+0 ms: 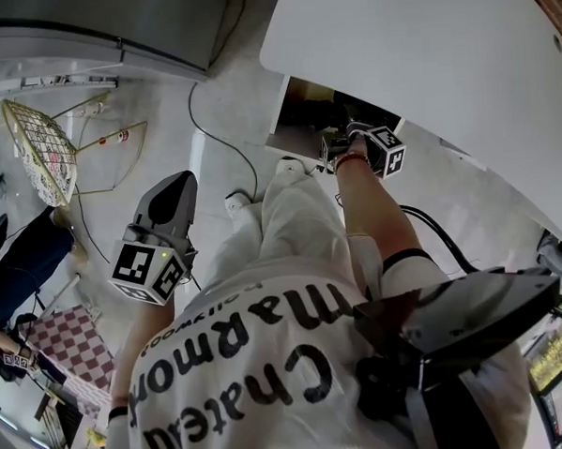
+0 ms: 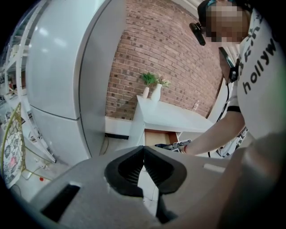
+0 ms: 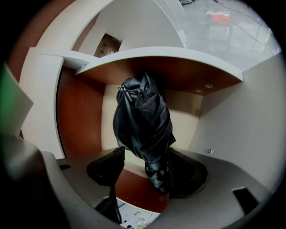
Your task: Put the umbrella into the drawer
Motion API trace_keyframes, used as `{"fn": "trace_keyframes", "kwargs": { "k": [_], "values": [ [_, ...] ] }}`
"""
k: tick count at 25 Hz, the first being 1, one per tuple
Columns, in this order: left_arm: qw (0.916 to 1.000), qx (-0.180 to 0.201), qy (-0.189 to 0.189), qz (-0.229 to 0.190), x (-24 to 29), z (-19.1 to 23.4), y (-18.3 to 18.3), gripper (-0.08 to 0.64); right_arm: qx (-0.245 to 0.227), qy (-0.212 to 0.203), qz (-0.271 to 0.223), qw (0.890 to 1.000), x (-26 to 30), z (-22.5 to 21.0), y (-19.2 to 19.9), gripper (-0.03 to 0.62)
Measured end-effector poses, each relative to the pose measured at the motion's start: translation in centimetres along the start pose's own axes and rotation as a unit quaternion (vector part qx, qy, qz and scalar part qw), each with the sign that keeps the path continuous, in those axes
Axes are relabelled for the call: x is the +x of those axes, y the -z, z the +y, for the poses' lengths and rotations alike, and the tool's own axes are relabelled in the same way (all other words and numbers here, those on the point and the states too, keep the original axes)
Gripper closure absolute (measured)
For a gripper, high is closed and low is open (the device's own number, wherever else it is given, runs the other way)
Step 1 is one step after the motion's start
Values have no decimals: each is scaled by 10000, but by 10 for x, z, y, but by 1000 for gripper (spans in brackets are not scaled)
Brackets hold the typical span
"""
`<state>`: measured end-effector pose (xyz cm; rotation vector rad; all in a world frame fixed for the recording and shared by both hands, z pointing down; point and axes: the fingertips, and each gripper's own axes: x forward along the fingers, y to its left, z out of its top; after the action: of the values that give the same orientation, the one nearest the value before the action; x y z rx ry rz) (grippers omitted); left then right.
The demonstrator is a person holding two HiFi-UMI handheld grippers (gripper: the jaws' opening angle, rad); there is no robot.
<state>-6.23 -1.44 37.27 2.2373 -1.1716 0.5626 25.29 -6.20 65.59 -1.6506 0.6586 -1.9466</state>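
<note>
One black folded umbrella (image 3: 144,125), one open drawer (image 3: 82,116), two grippers. Umbrella sits inside the drawer, far tip under the white counter (image 1: 422,52) edge, near end between the right gripper (image 3: 144,157) fingers (image 3: 107,170). Fingers are spread wide: right one touches the fabric, left one is apart, no squeeze. Free room left of umbrella; right drawer wall is near. Left gripper (image 2: 144,152) is well apart over the floor (image 1: 208,91), fingers closed together, empty. Two vases (image 2: 156,92) on the counter. Shirt (image 1: 270,379) print: "Chateau Marmon", "hollyw".
</note>
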Motion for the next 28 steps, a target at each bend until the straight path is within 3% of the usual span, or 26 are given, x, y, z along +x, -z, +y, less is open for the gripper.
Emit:
{"fn": "trace_keyframes", "kwargs": {
  "k": [16,22,28],
  "values": [
    [9993,4,162,-345,-39,20,7,545,-227,-367,-369,9984,-44,15,11,331],
    [9979,56,410,-504,-54,26,2,545,-584,-858,-362,9939,-74,43,24,331],
    [9949,51,682,-737,-69,37,-8,545,-486,-1537,-571,9853,-114,73,35,331]
  ]
}}
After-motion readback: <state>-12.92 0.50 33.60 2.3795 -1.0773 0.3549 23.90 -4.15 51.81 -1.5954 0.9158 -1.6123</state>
